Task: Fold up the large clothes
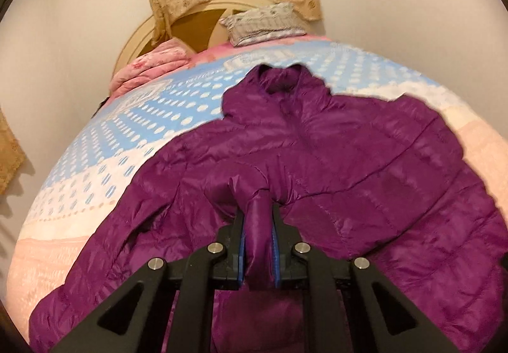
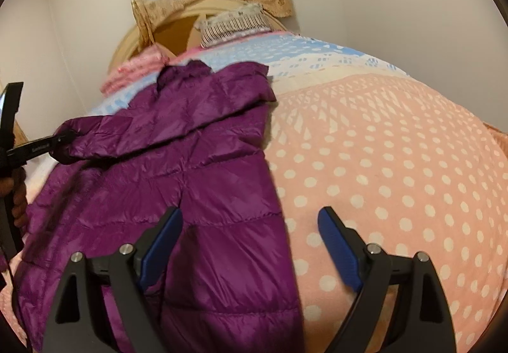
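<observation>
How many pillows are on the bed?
1 plainly: a grey patterned pillow at the headboard. The pink bundle beside it could be a folded blanket.

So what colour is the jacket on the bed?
Purple jacket, clearest in the left wrist view.

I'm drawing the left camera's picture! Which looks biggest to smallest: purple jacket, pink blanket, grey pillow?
1. Purple jacket, by far, though it lies nearest the camera.
2. and 3. Pink blanket and grey pillow look about alike; both are far away, so I won't rank them.
</observation>
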{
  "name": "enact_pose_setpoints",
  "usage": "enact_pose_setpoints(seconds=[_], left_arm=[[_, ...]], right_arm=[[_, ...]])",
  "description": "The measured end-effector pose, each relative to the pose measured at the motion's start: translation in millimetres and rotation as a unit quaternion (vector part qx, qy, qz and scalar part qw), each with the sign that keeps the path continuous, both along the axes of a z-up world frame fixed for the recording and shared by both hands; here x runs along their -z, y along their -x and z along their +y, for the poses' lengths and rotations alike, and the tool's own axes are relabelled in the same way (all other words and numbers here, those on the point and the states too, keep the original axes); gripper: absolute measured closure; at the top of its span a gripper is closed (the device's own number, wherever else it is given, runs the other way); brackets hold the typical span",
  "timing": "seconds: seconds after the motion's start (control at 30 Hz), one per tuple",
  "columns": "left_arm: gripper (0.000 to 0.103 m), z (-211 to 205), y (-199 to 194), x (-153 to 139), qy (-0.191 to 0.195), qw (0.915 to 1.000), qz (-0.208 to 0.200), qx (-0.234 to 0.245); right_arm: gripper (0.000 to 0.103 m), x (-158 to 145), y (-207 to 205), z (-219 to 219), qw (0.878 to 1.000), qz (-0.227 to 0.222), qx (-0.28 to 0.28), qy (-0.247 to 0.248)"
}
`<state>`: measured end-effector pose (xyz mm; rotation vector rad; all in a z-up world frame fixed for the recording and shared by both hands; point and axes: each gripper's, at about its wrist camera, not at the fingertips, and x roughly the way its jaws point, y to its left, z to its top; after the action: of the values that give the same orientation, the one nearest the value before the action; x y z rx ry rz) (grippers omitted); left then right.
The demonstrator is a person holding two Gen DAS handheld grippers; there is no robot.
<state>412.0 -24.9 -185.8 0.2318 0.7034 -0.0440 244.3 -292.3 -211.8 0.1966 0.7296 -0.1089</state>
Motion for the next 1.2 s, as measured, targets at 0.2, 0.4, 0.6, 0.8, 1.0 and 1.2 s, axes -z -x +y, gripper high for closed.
enact_pose_setpoints(seconds=[0.2, 0.4, 0.6, 0.8, 1.0, 1.2], left_arm=[[0.054, 11.8, -9.7, 8.8, -0.016, 0.9972, 0.011, -0.073], [0.028, 28.6, 8.6, -26.1, -0.02, 0.9953, -0.058, -0.074], [0.028, 13.1, -16.4, -37.6, 0.011, 0.9952, -0.052, -0.082], [0.027, -0.5, -56.8, 13.1, -0.009, 0.9938, -0.008, -0.11], [0.027, 22.9, -70.0, 46.2, 0.025, 0.9903, 0.037, -0.132], [0.023, 32.8, -69.4, 59.8, 0.063, 0.9876, 0.048, -0.135]], right_arm=[[0.0, 0.8, -13.9, 15.0, 0.996, 0.056, -0.032, 0.058], [0.007, -41.3, -14.8, -17.5, 0.998, 0.03, -0.032, 0.038], [0.029, -82.8, -83.7, -35.1, 0.997, 0.015, -0.022, 0.072], [0.03, -73.1, -178.5, -25.2, 0.998, -0.01, -0.012, 0.065], [0.031, -24.5, -218.9, 1.4, 0.994, 0.019, -0.058, 0.091], [0.03, 0.4, -218.9, -3.0, 0.993, 0.049, -0.066, 0.082]])
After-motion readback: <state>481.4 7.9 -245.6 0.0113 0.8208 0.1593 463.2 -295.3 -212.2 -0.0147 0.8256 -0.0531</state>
